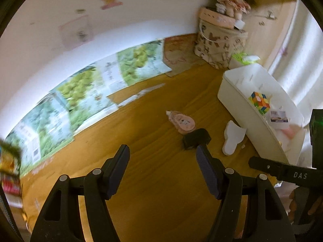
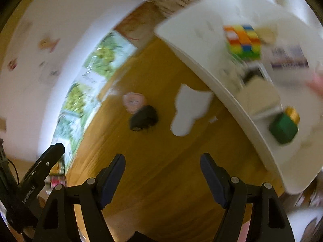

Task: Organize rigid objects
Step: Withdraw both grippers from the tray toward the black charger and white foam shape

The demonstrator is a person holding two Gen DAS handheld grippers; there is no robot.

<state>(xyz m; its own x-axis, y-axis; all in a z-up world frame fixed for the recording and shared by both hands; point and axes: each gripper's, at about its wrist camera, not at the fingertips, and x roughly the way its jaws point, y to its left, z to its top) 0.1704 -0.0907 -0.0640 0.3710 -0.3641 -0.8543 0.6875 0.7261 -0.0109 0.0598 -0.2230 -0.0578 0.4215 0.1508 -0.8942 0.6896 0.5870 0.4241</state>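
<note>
Writing: "DAS" on right gripper [image 1: 282, 171], "GenRobot.AI" on left gripper [image 2: 38, 181] | jaws: both released, empty | white bin [image 1: 238, 98] at 2 o'clock holds colour cube [image 1: 259, 102] | pink tape dispenser [image 1: 181, 122], black clip [image 1: 195, 138], white cutout [image 1: 233, 137] on table [image 1: 161, 181]

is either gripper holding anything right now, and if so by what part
Nothing is held. The left gripper and right gripper both stand open over bare wooden table, with nothing between their fingers.

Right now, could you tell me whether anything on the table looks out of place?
Three things lie loose on the wooden table outside the white bin: a pink item, a small black object touching it, and a flat white cutout beside the bin. The multicoloured cube is already inside.
</note>
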